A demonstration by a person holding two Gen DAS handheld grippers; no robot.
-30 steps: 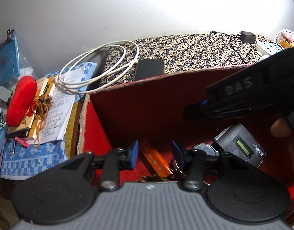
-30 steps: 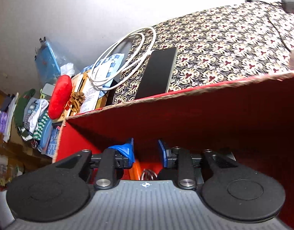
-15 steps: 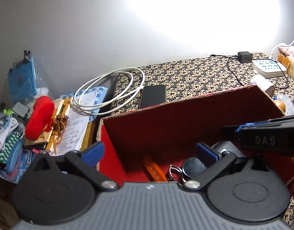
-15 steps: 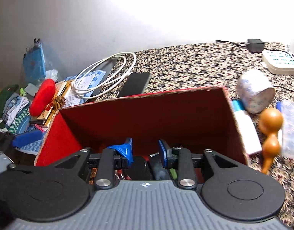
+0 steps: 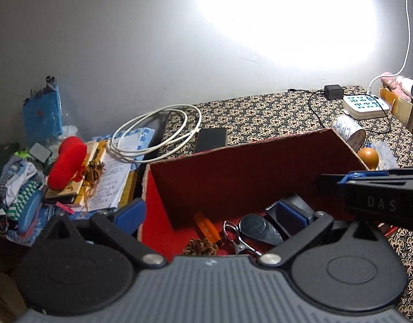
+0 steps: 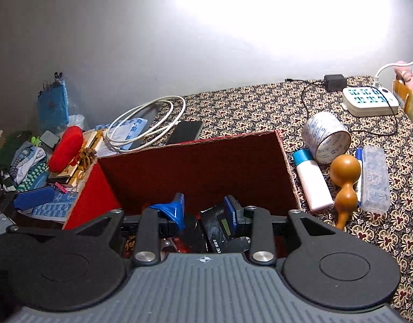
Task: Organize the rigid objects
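Note:
A red cardboard box (image 5: 241, 172) (image 6: 195, 167) sits on the patterned table. Inside it lie an orange strip (image 5: 206, 224), a round metal disc (image 5: 252, 224), a metal clip (image 5: 237, 238), a pine cone (image 5: 201, 246) and a black device (image 6: 217, 231). My left gripper (image 5: 210, 215) is wide open above the box's left wall, with nothing between its fingers. My right gripper (image 6: 205, 211) hovers over the box, open a little and empty; its body also shows in the left wrist view (image 5: 373, 196).
Right of the box lie a tape roll (image 6: 326, 137), a white bottle (image 6: 312, 181), a wooden gourd (image 6: 343, 183) and a clear case (image 6: 374, 179). A power strip (image 6: 369, 101) is at the back. A white cable (image 5: 158, 133), a phone (image 5: 210, 140), papers and a red pouch (image 5: 66, 162) lie left.
Both grippers have pulled up and back out of the box. My left gripper has opened wide. My right gripper has stayed slightly open.

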